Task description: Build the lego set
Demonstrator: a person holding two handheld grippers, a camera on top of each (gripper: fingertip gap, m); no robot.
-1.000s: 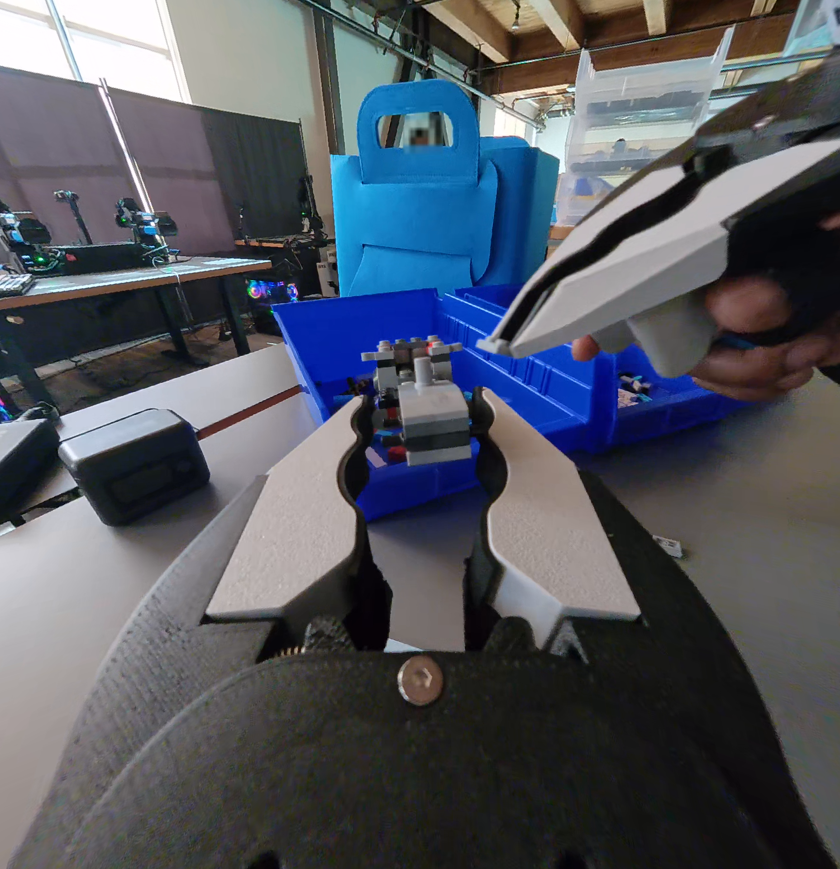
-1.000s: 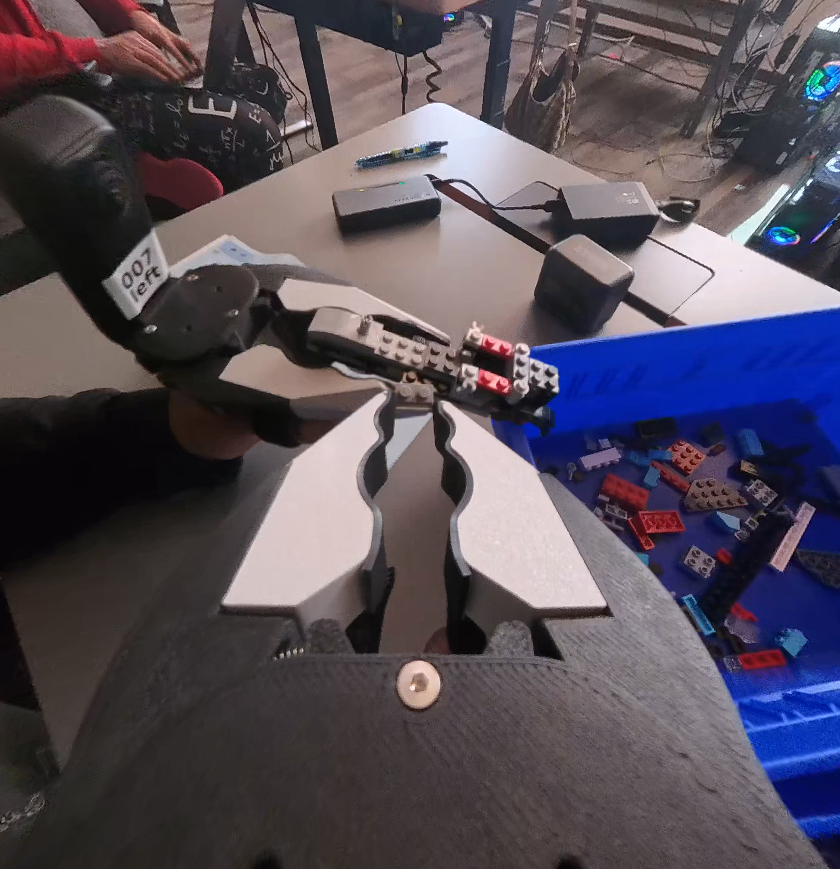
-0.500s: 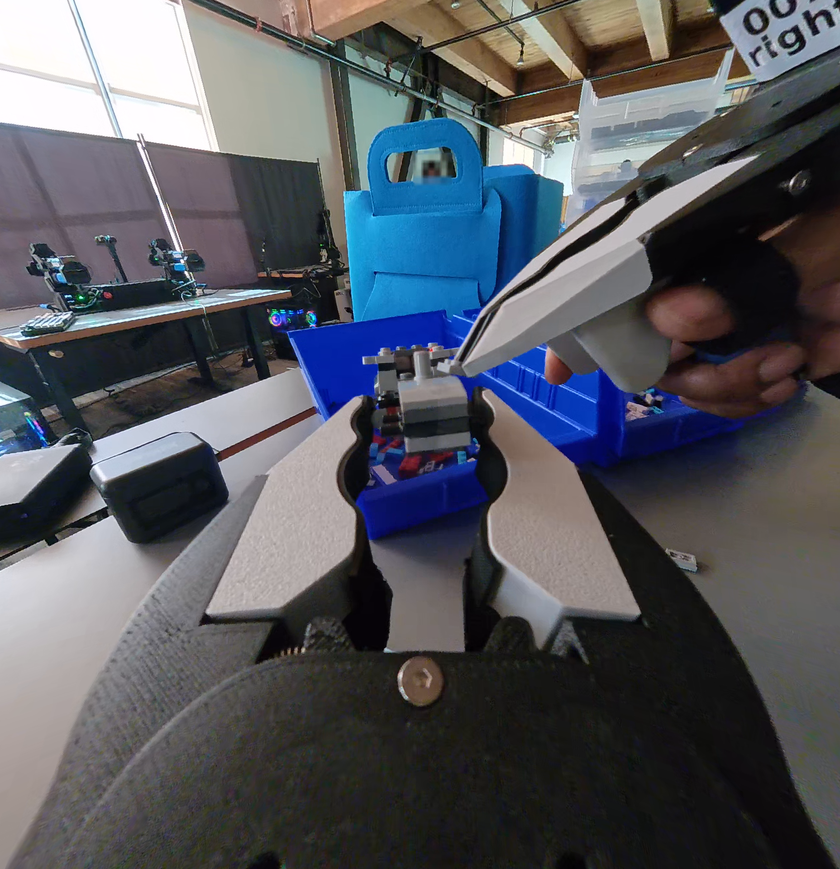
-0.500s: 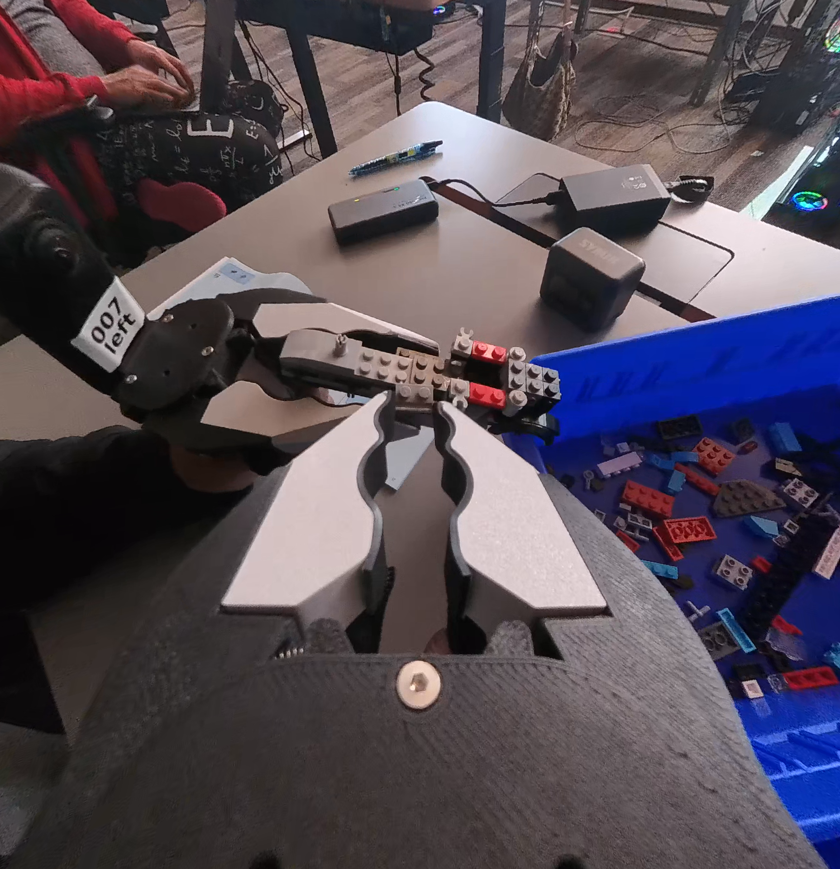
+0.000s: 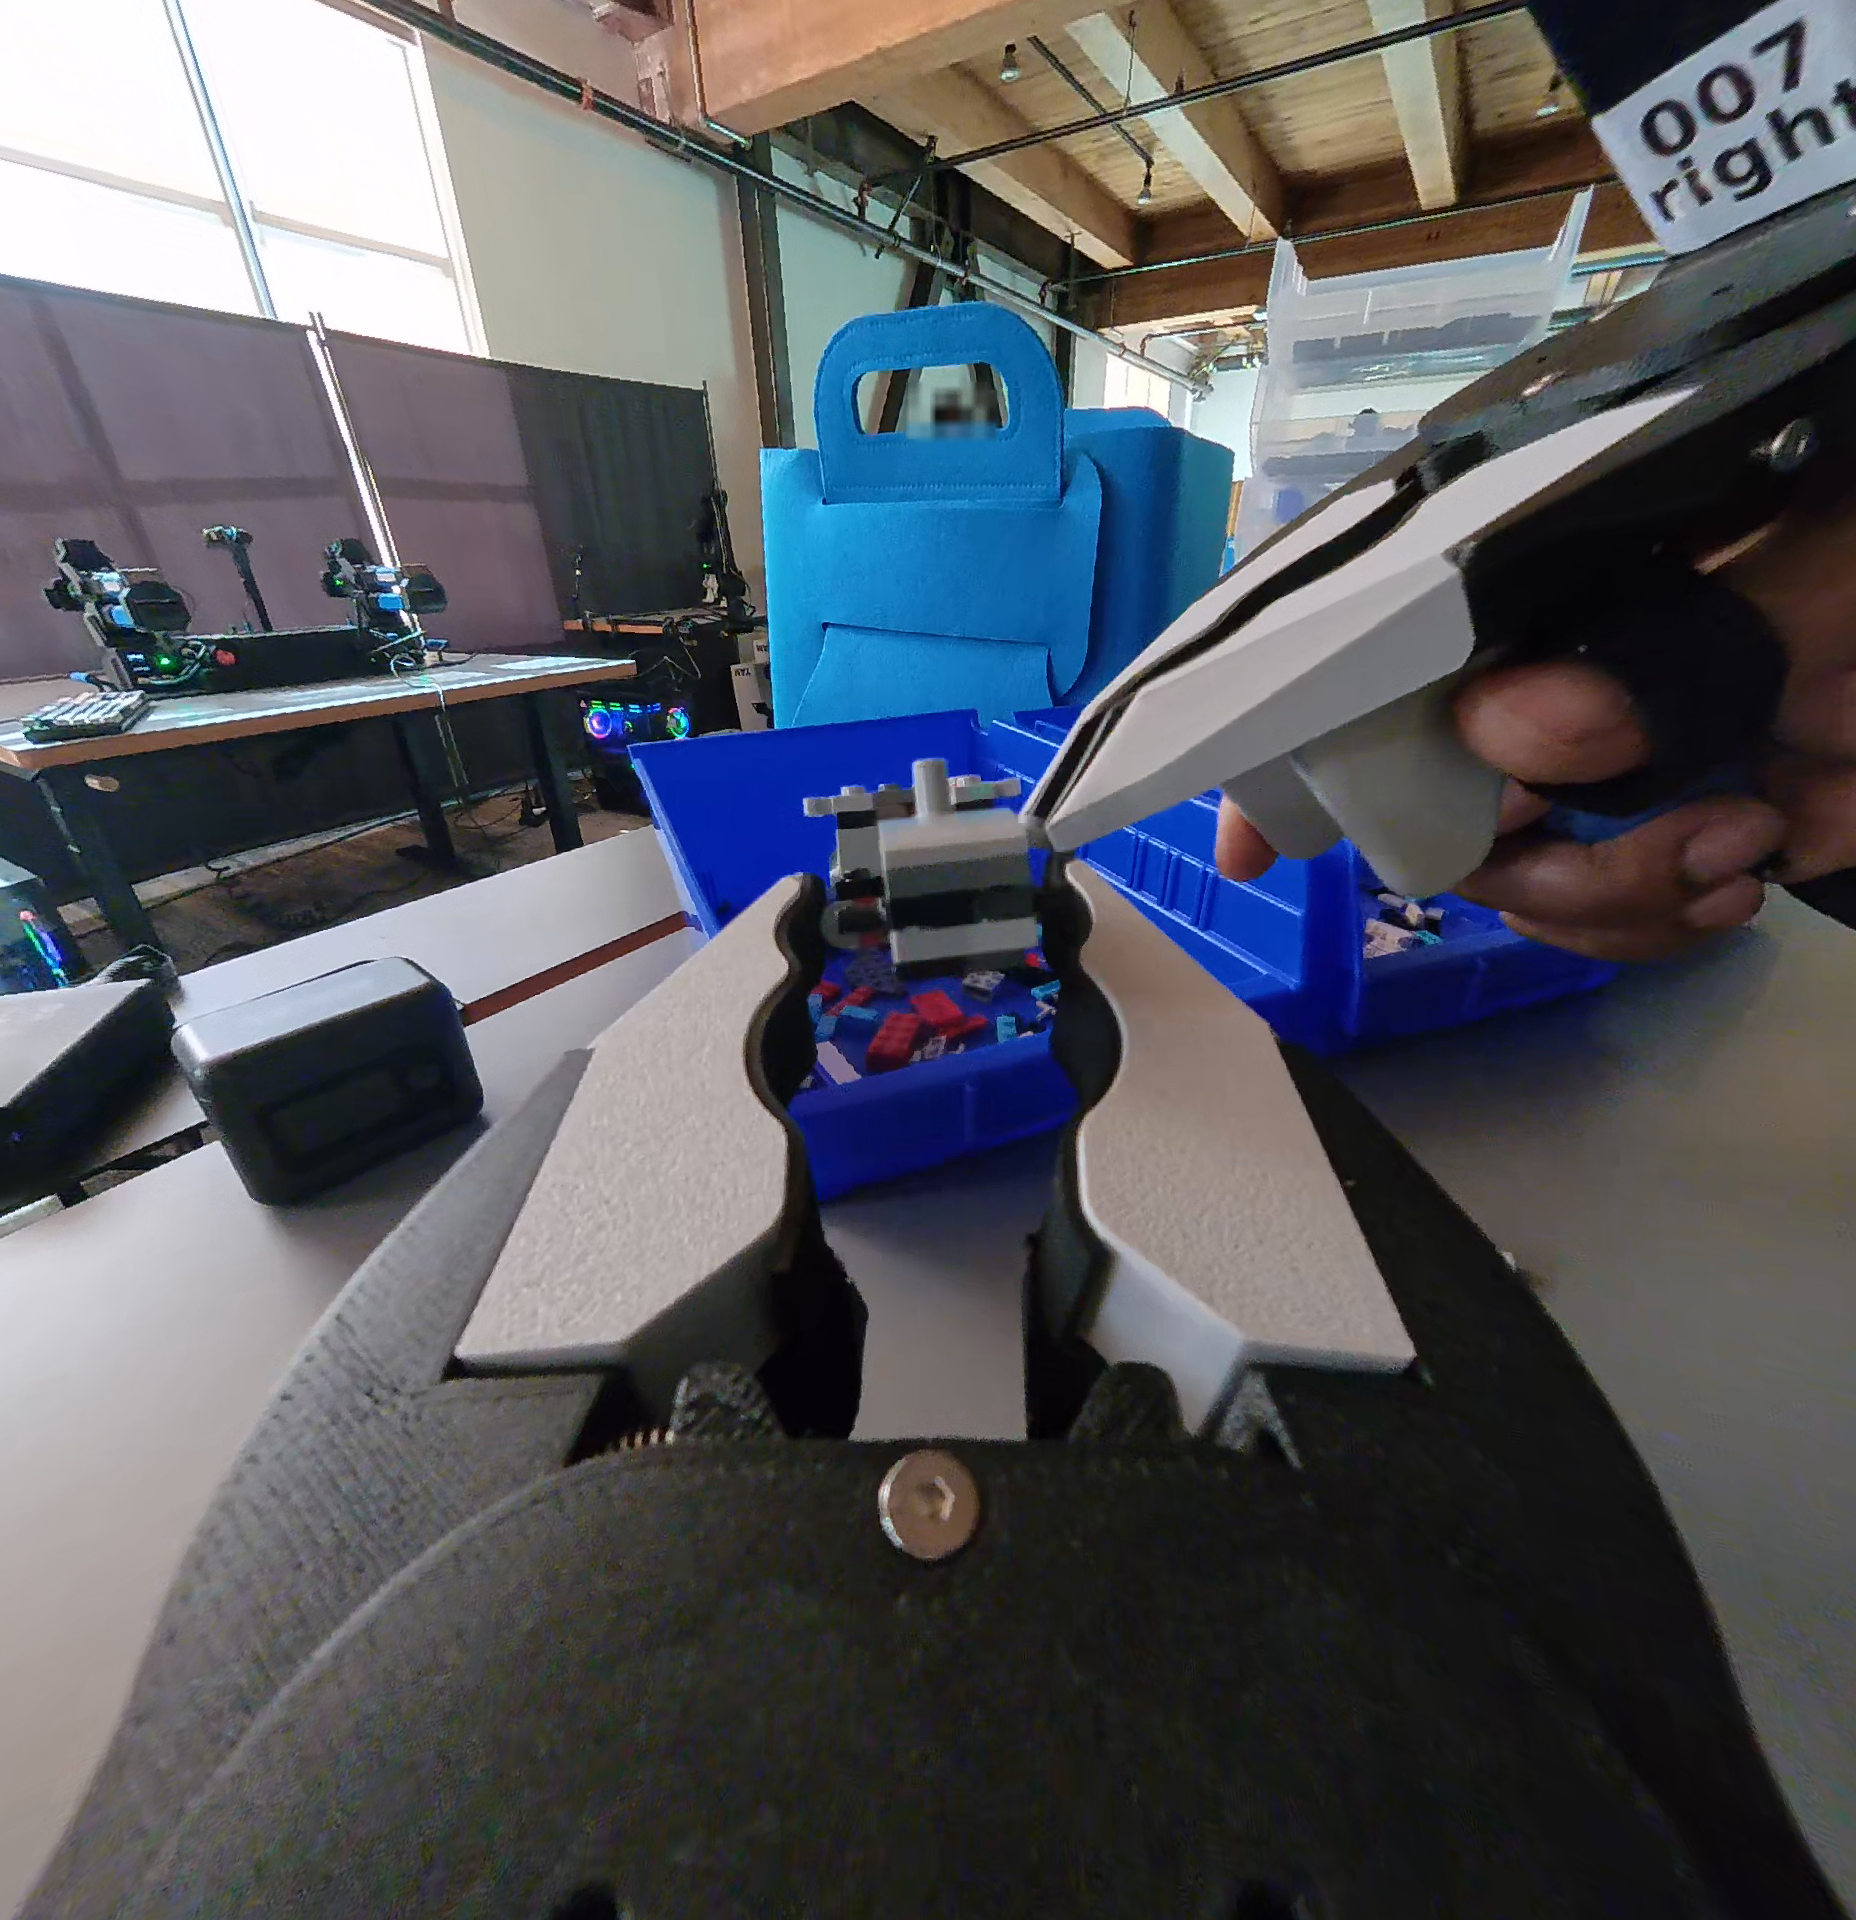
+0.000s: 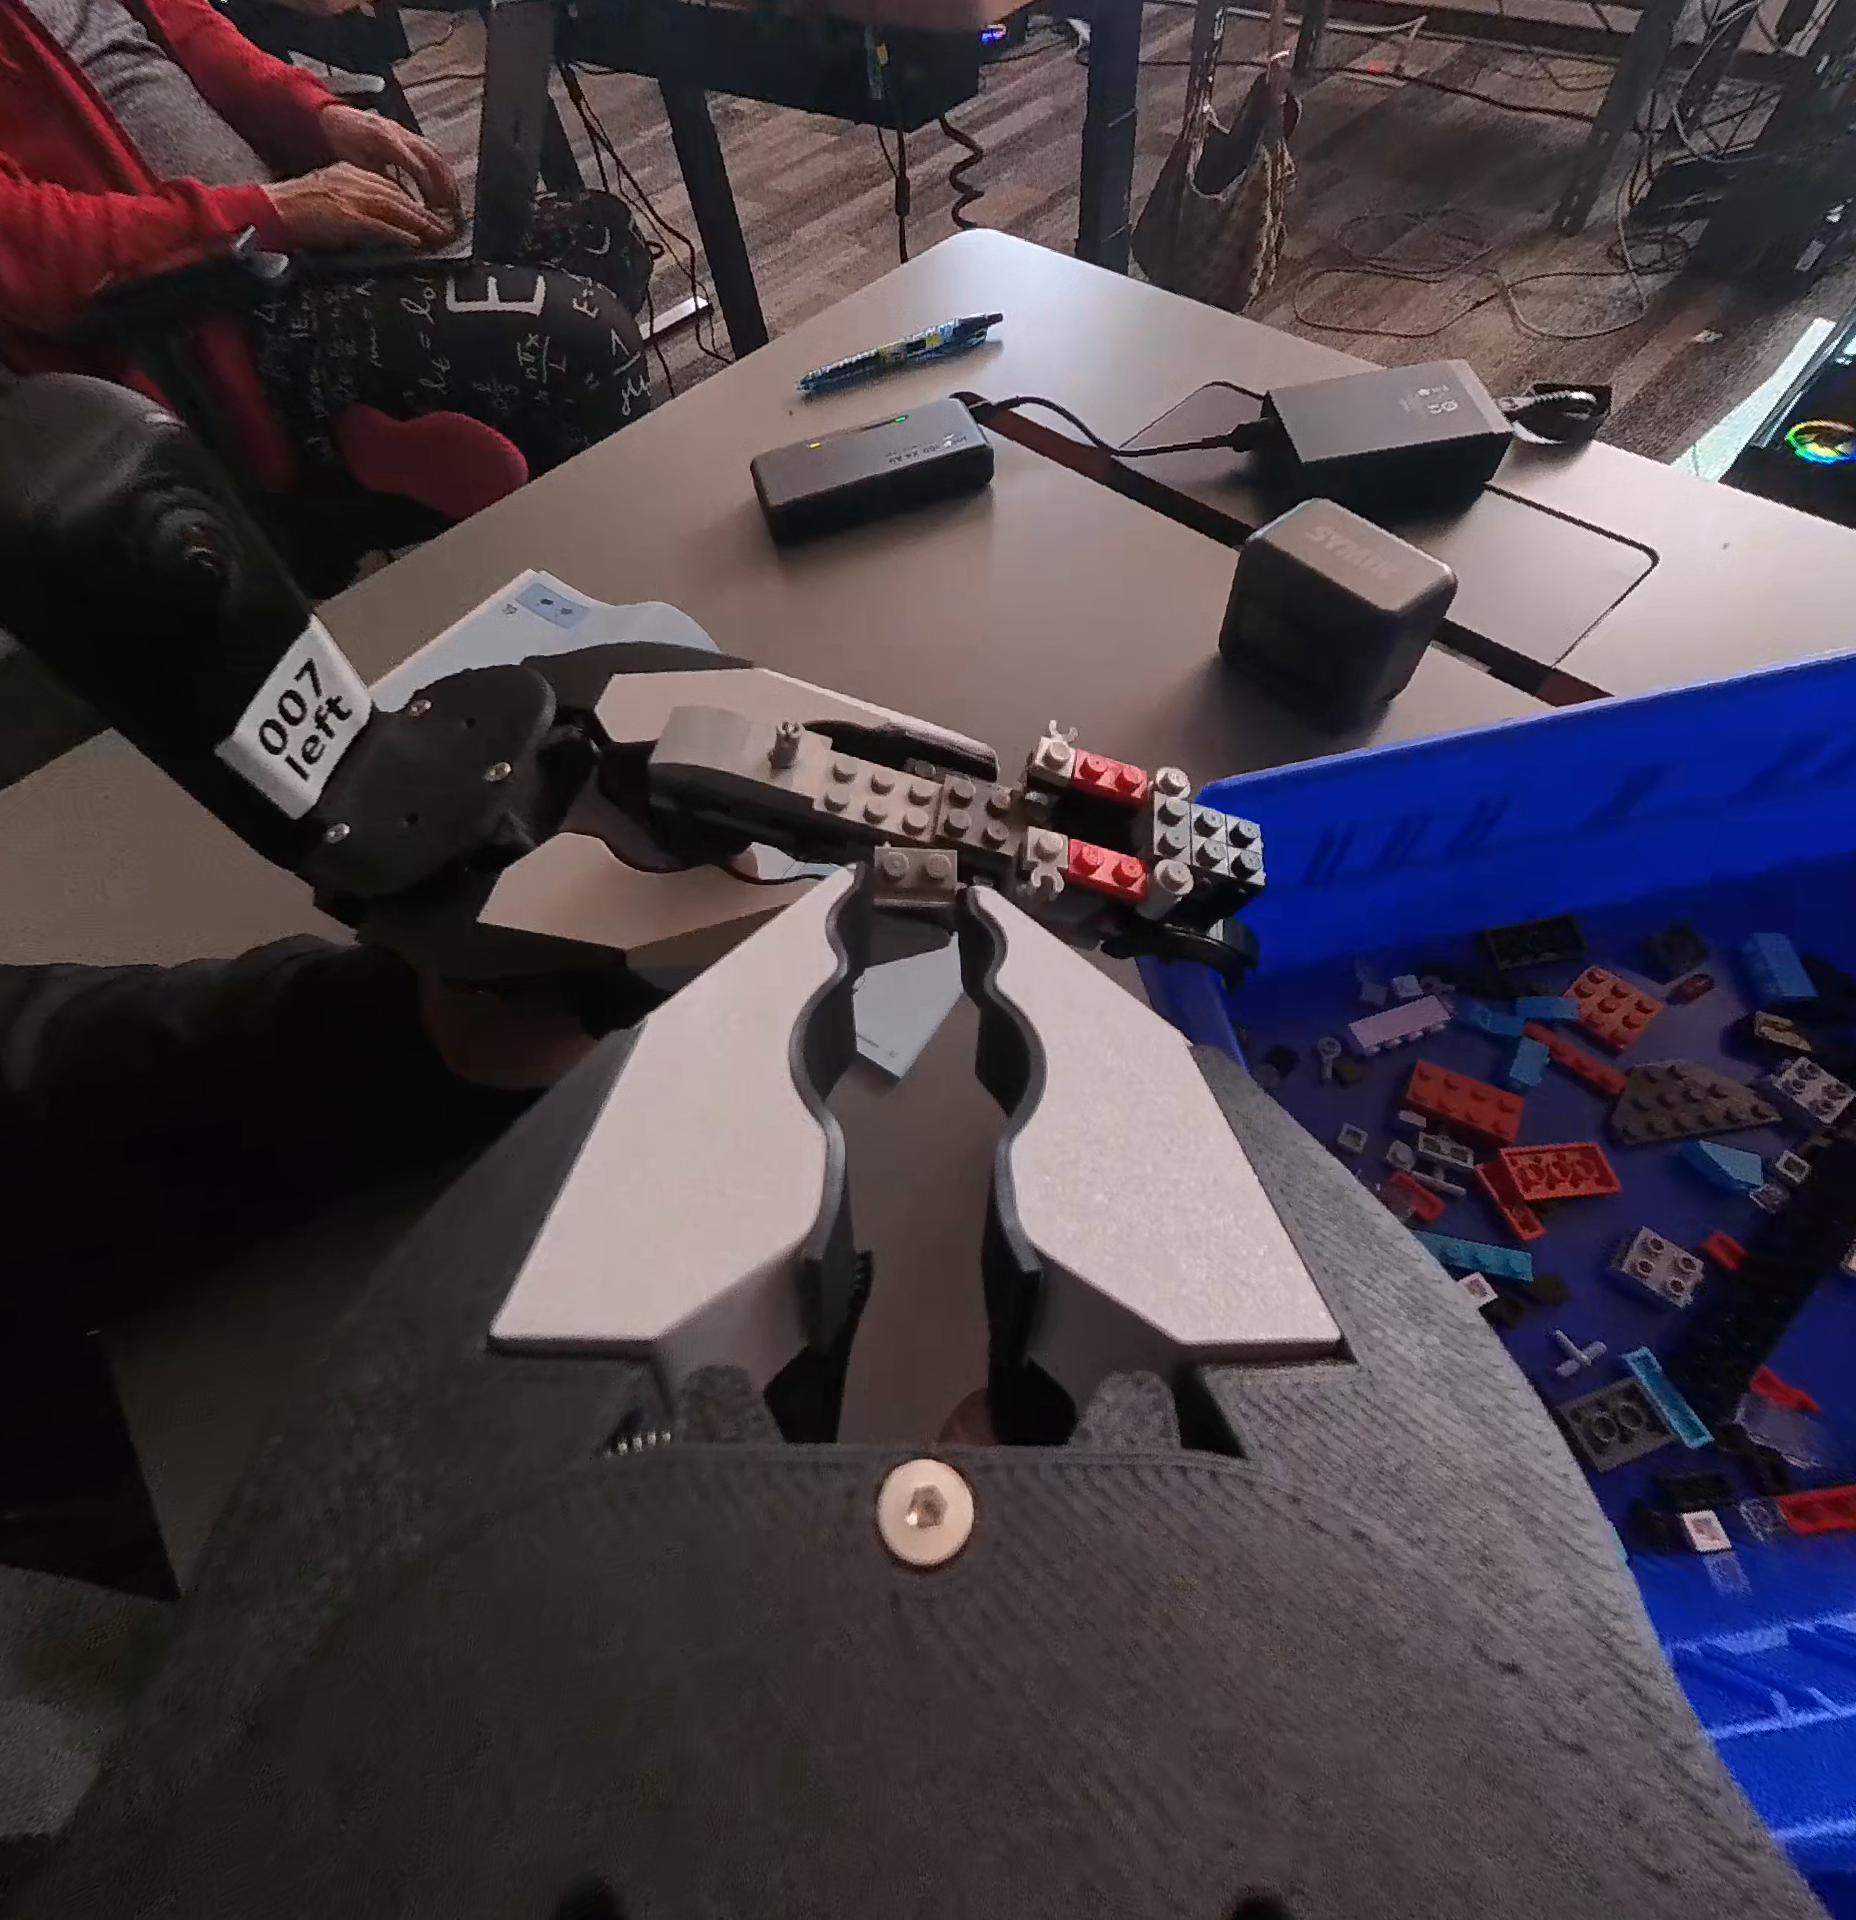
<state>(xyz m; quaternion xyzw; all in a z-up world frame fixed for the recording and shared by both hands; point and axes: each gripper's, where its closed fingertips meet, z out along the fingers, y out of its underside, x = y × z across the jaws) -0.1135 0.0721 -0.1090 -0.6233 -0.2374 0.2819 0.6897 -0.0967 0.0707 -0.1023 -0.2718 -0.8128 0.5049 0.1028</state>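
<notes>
My left gripper [image 5: 929, 904] is shut on a long Lego model [image 5: 950, 883] of grey, dark grey and red bricks and holds it level above the table. In the right wrist view the model [image 6: 1007, 821] reaches from the left gripper's fingers [image 6: 747, 691] to the rim of the blue bin [image 6: 1526, 790]. My right gripper [image 6: 913, 894] is shut on a small grey two-stud plate [image 6: 913, 865], which touches the model's near side. In the left wrist view the right gripper [image 5: 1043, 821] comes in from the upper right, its tip against the model.
The blue bin [image 5: 716, 800] holds several loose bricks [image 6: 1506, 1122]; a second bin [image 5: 1423, 966] sits beside it. A black cube [image 6: 1339, 603], power bank [image 6: 872, 483], adapter [image 6: 1386, 431], pen [image 6: 898, 353] and booklet [image 6: 550, 623] lie on the table. A blue felt bag [image 5: 934, 582] stands behind. A person in a red sleeve [image 6: 124, 156] sits nearby. Less than 4 cm separates the two grippers' tips. The black cube [image 6: 1339, 603] lies around 20 cm away from my left fingertips.
My right gripper has moved in with the grey plate until it meets the model's side. My left gripper has raised and steadied the model.
</notes>
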